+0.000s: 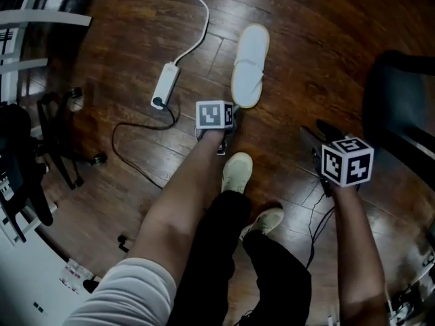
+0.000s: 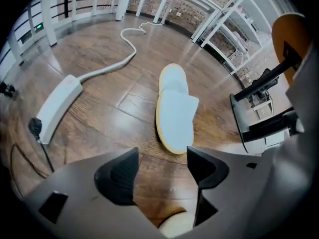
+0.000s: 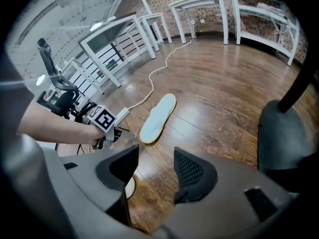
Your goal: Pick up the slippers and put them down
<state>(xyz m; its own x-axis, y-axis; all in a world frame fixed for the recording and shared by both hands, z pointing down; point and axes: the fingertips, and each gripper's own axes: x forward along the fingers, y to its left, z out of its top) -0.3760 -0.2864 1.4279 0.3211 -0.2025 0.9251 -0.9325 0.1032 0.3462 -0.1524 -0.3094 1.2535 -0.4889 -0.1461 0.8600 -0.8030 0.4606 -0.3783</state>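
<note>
One white slipper (image 1: 250, 65) lies flat on the dark wooden floor, sole down, its open heel end toward me. My left gripper (image 1: 228, 124) hovers low just behind that near end. In the left gripper view its jaws (image 2: 162, 158) stand apart with only floor between them, and the slipper (image 2: 174, 111) lies just beyond the tips. My right gripper (image 1: 325, 141) is off to the right over bare floor, away from the slipper. It is open and empty (image 3: 157, 158), with the slipper (image 3: 157, 117) farther ahead and to its left. No second slipper is in view.
A white power strip (image 1: 165, 85) with its white cable (image 1: 197, 19) and a black cord (image 1: 136, 155) lies left of the slipper. A black chair (image 1: 401, 107) stands at the right, a wheeled chair base (image 1: 61, 141) at the left. My feet in light shoes (image 1: 236, 172) are below the grippers.
</note>
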